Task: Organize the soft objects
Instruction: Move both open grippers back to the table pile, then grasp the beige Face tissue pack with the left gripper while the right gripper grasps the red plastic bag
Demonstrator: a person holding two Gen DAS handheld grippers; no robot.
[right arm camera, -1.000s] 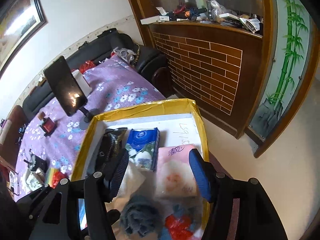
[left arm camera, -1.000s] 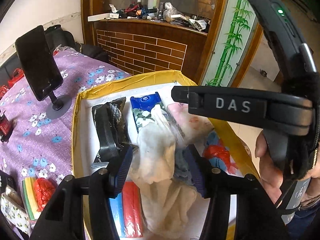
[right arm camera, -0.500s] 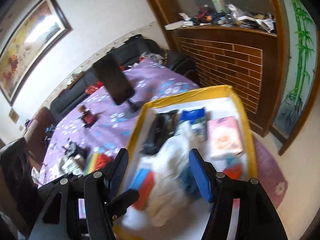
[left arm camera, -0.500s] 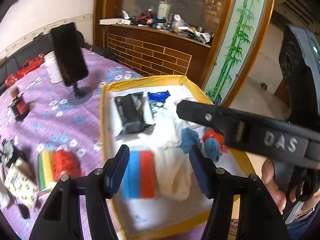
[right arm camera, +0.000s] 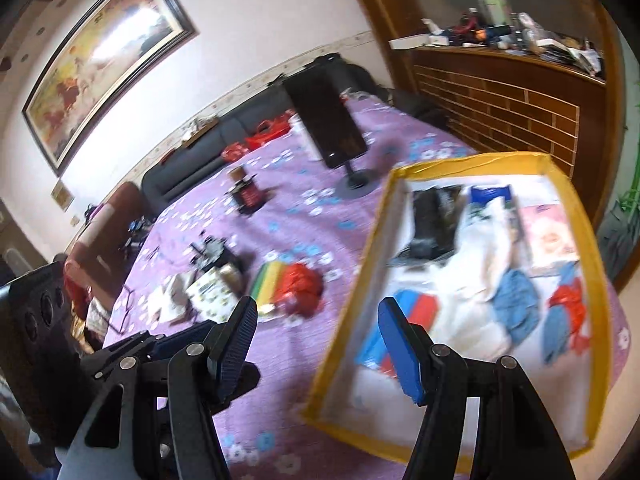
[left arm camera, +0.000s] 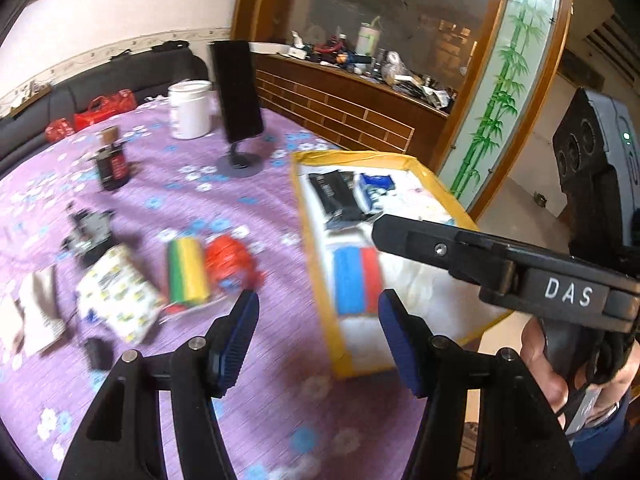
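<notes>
A yellow-rimmed white box (left arm camera: 304,220) (right arm camera: 352,280) on the purple floral table holds a white cloth (right arm camera: 476,276), a blue-and-red sponge (left arm camera: 354,276) (right arm camera: 400,320), a blue rag (right arm camera: 516,304), a red-and-blue bundle (right arm camera: 568,312), a pink tissue pack (right arm camera: 548,236), a blue pack (right arm camera: 490,196) and a black pouch (left arm camera: 332,196). Left of the box lie a striped sponge (left arm camera: 186,272) (right arm camera: 270,280), a red bundle (left arm camera: 230,260) (right arm camera: 300,284) and a patterned packet (left arm camera: 118,296). My left gripper (left arm camera: 318,336) is open and empty above the table beside the box. My right gripper (right arm camera: 316,340) is open and empty over the box's left rim.
A black phone on a stand (left arm camera: 238,96) (right arm camera: 332,124), a white jar (left arm camera: 190,108), a small dark bottle (left arm camera: 112,160) (right arm camera: 246,192) and clutter (left arm camera: 86,232) stand on the table. A brick-fronted wooden counter (left arm camera: 340,108) is behind. A sofa (right arm camera: 240,136) lines the wall.
Both grippers pulled back and up from the box and swung left. The white cloth that was between the left gripper's fingers now lies in the box.
</notes>
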